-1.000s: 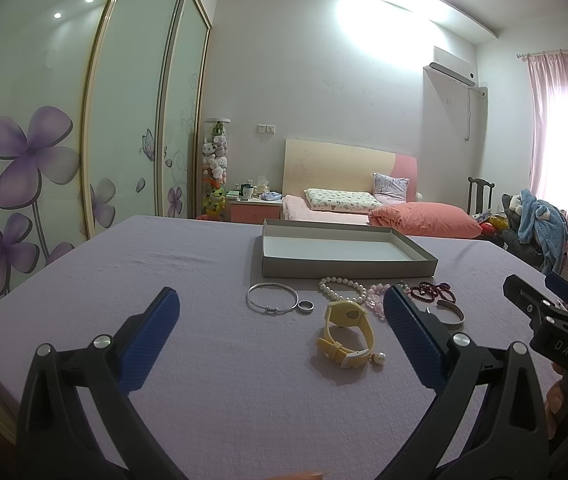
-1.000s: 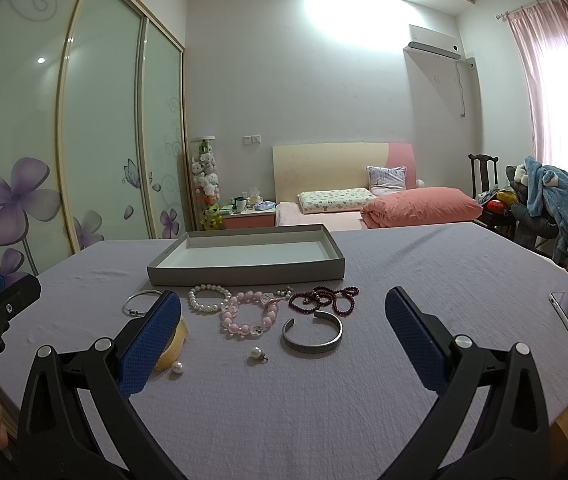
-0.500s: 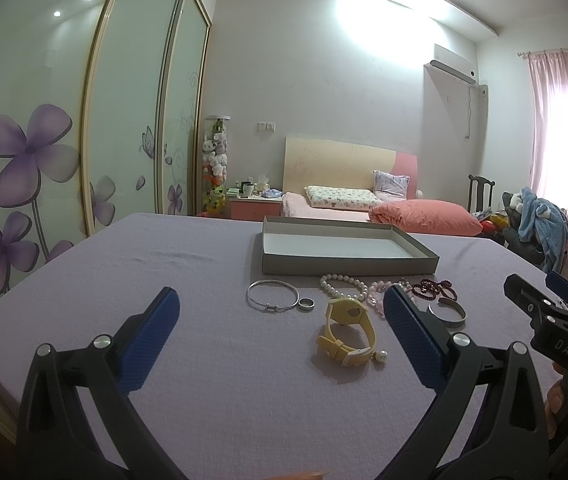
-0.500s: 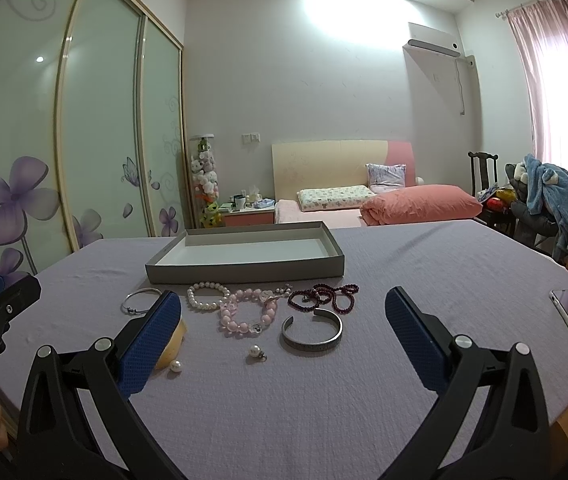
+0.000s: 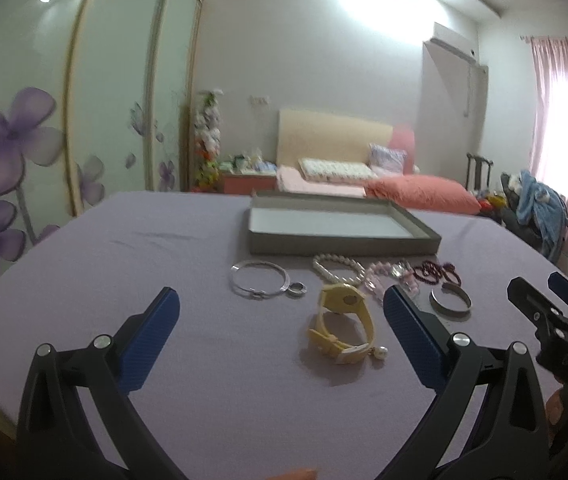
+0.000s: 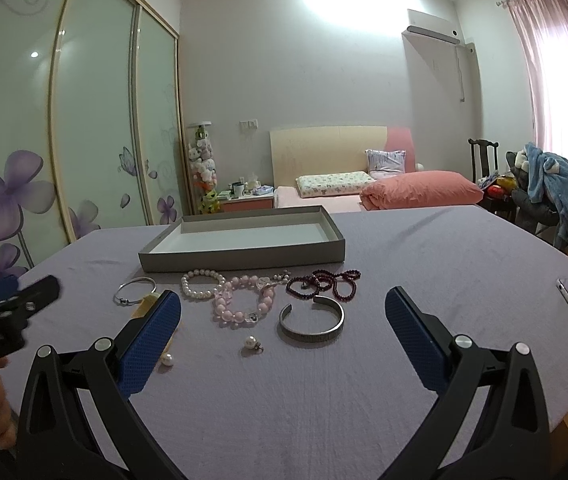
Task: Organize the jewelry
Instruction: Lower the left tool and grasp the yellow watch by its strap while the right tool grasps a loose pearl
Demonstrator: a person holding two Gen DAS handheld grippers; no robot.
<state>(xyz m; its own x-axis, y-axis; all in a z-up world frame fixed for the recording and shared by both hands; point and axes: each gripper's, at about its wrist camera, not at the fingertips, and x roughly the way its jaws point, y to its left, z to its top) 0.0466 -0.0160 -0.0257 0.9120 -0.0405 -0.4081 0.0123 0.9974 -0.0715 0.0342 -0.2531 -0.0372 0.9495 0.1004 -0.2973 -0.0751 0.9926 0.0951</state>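
You held left tool point(image 5: 280, 316) and right tool point(image 6: 283, 318) wide open, empty — approach step. Jewelry lay on desk point(image 6: 423, 264) just before empty tray point(image 6: 244, 255). Next move likely called for descent onto yellow watch point(image 5: 343, 324) — shallow, centred grip.

Black gripper point(image 5: 280, 332) frames, blue textured pads point(image 6: 152, 340)

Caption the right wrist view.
Open right gripper hovers before silver cuff bangle, pink bead bracelet, empty grey tray.
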